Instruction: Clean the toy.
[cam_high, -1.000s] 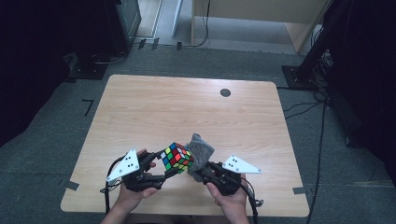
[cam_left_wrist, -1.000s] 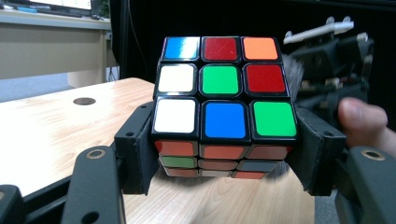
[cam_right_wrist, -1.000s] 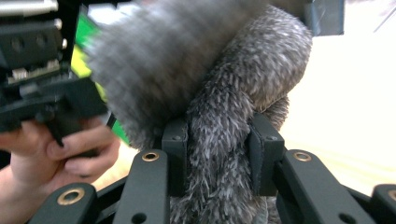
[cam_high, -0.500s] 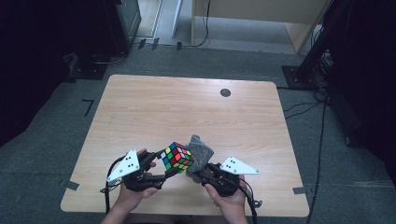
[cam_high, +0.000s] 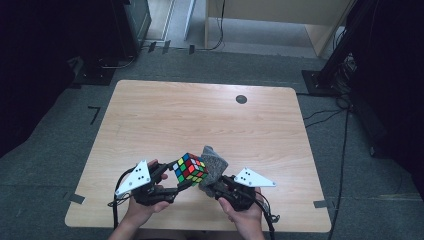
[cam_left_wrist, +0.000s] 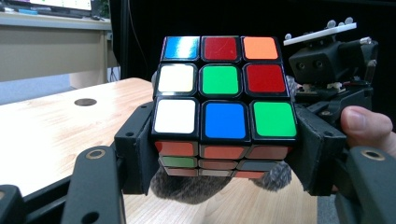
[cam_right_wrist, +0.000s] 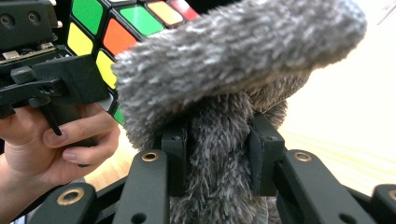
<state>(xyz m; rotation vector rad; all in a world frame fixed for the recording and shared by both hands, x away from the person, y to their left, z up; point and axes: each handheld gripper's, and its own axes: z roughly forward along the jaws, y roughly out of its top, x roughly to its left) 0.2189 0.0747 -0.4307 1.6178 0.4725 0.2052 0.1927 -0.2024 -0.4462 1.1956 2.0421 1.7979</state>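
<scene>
judging from the lower middle of the high view, the wiping is seen as underway and unfinished, the cube (cam_high: 190, 169) being clamped by the left gripper (cam_high: 172, 176) while the grey cloth (cam_high: 214, 167), pinched by the right gripper (cam_high: 209, 187), is pressed against its side.

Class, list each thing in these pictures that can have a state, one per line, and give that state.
Rubik's cube: scrambled, held off the table, clamped between the jaws.
Grey fuzzy cloth: bunched, pinched between the jaws, pressed against the cube.
Left hand-held gripper: shut on the cube.
Right hand-held gripper: shut on the cloth.
Wooden table: bare around its dark round hole.
</scene>
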